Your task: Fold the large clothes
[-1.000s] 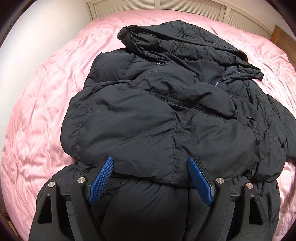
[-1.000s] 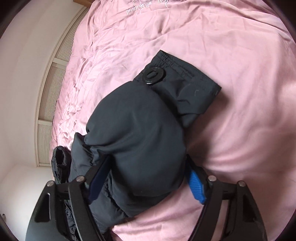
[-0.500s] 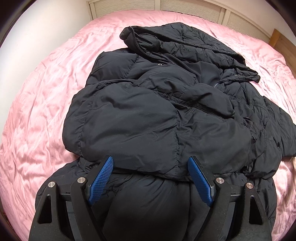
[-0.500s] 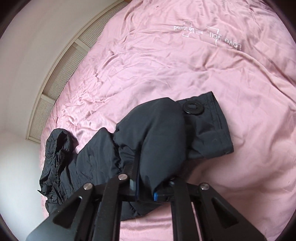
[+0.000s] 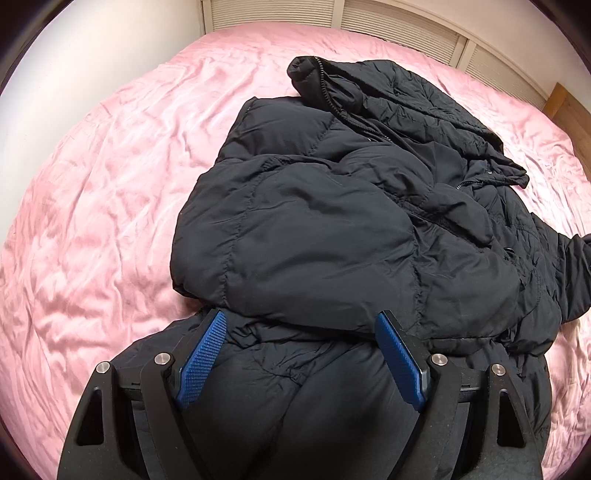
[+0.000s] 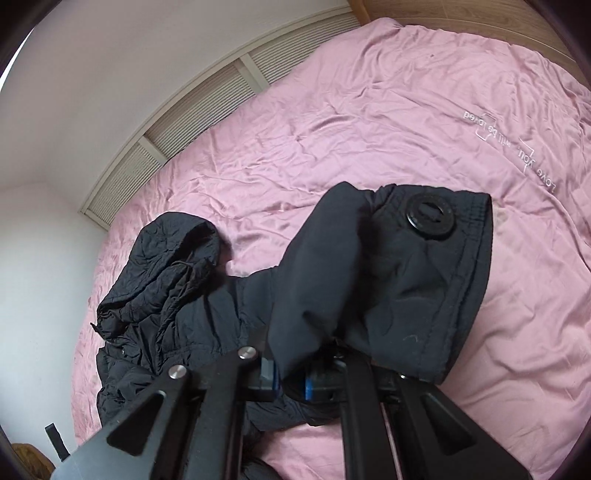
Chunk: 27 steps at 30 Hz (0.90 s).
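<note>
A large black puffer jacket (image 5: 314,229) lies crumpled on the pink bed cover (image 5: 92,203), its hood (image 5: 369,85) toward the far wall. My left gripper (image 5: 303,350) stands open just above the jacket's near part; padded fabric bulges between the blue pads (image 5: 203,354), which do not press on it. In the right wrist view my right gripper (image 6: 291,380) is shut on the jacket's sleeve (image 6: 388,280) and holds it up off the bed. The cuff with its round black button (image 6: 430,218) droops past the fingers. The hood (image 6: 166,266) lies at the left.
Louvred panels (image 5: 399,33) run along the wall behind the bed, and a wooden headboard (image 5: 569,107) stands at the right. Pink cover with white embroidered lettering (image 6: 517,147) stretches beyond the sleeve. A small dark object (image 6: 55,439) sits beside the bed at lower left.
My right gripper shut on the sleeve, rolled, and lifted it off the bed. The left gripper drifted a little over the jacket, still open.
</note>
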Each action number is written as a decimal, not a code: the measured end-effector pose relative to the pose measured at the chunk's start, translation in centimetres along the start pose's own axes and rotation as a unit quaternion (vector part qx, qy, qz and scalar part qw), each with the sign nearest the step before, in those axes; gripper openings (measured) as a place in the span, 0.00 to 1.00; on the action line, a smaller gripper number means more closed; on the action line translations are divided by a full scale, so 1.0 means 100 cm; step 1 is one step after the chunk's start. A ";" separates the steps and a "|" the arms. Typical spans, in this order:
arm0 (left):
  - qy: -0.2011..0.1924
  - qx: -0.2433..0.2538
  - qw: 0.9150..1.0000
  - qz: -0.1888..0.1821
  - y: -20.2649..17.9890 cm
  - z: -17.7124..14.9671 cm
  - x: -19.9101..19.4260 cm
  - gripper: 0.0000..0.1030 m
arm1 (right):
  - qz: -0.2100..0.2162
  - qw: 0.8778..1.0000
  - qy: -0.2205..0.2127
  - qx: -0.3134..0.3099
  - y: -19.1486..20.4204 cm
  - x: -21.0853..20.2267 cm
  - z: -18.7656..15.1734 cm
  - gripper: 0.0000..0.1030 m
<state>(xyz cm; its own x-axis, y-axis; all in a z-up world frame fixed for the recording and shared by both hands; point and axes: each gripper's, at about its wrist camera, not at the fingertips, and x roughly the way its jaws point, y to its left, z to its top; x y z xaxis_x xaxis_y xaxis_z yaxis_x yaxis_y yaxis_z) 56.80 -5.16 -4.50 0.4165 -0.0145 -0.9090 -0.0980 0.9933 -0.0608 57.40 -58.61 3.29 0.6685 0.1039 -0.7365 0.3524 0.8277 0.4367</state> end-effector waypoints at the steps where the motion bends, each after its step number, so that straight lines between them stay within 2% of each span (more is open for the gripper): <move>1: -0.001 -0.002 1.000 -0.001 0.004 0.000 -0.001 0.80 | 0.003 1.000 0.000 -0.010 0.011 -0.002 -0.002 0.08; 12: 0.001 -0.024 1.000 -0.012 0.063 -0.010 -0.006 0.79 | 0.040 0.994 0.019 -0.100 0.121 -0.003 -0.043 0.08; 21: -0.002 -0.040 0.999 -0.012 0.112 -0.016 -0.015 0.79 | 0.064 0.981 0.062 -0.174 0.200 0.013 -0.107 0.08; 27: -0.001 -0.053 0.999 -0.012 0.132 -0.021 -0.018 0.79 | 0.068 0.968 0.100 -0.218 0.237 0.028 -0.156 0.08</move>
<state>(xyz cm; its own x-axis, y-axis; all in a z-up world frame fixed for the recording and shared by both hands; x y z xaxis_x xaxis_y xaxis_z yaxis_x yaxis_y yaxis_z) 52.85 7.74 -4.54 0.4221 -0.0378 -0.9057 -0.1825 0.9751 -0.1258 57.41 -30.14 3.57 0.5336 0.2977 -0.7916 -0.0697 0.9483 0.3096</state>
